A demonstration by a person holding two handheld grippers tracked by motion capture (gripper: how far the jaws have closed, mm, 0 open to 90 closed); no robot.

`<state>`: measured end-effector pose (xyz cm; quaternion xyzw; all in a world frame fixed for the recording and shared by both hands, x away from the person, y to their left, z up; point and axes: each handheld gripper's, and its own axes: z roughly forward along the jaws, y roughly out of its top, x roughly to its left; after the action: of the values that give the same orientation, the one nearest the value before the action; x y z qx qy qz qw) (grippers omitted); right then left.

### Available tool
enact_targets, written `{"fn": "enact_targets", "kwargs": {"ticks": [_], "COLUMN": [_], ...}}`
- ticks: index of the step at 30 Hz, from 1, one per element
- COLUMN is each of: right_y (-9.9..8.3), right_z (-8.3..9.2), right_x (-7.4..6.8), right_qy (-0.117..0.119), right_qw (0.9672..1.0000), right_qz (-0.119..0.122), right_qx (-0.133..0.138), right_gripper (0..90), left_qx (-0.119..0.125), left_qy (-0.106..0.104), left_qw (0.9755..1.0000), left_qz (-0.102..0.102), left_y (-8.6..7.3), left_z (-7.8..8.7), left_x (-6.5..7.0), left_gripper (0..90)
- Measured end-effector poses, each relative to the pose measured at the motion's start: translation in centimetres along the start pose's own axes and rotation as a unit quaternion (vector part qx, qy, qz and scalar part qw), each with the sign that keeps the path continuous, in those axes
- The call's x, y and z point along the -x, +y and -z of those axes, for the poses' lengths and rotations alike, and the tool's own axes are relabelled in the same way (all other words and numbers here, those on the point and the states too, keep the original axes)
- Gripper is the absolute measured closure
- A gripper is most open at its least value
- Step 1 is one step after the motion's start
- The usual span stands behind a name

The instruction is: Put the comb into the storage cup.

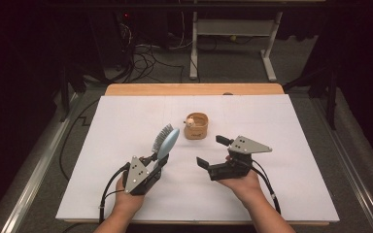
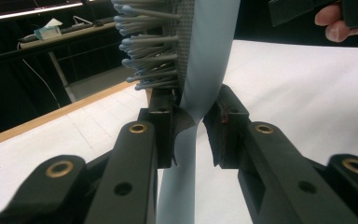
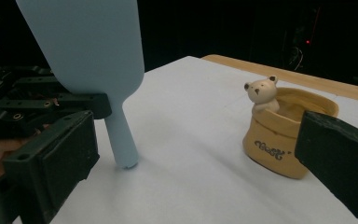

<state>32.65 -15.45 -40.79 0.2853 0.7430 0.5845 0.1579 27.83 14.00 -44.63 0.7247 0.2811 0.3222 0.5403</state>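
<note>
black jaws of the left gripper (image 2: 193, 135) clench the hairbrush (image 2: 205, 70) at its slim neck, frame centre; light, stiff plastic, likely slippery; right gripper (image 1: 212, 151) gapes released

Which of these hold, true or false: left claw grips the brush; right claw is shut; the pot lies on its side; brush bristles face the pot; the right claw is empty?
1. The left claw grips the brush: true.
2. The right claw is shut: false, its jaws stand wide apart.
3. The pot lies on its side: false, it stands upright.
4. The bristles face the pot: false, they face away, the smooth back toward it.
5. The right claw is empty: true.
</note>
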Motion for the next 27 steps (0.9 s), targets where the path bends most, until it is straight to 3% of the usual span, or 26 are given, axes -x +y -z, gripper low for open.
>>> {"fn": "enact_targets", "kwargs": {"ticks": [12, 27], "right_y": [1.5, 2.4], "right_z": [-1.5, -2.7], "right_x": [-1.5, -2.7], "right_qy": [0.011, 0.026], "right_qw": [0.9999, 0.9994], "right_qz": [0.01, 0.014], "right_qx": [0.008, 0.018], "right_gripper": [0.0, 0.0], "left_qx": [0.005, 0.002], "left_qy": [0.001, -0.003], "left_qw": [1.0, 1.0], "left_qz": [-0.008, -0.001], "left_y": [0.6, 0.9], "left_z": [-0.8, -1.6], "left_x": [0.5, 1.4], "left_gripper": [73.4, 73.4]}}
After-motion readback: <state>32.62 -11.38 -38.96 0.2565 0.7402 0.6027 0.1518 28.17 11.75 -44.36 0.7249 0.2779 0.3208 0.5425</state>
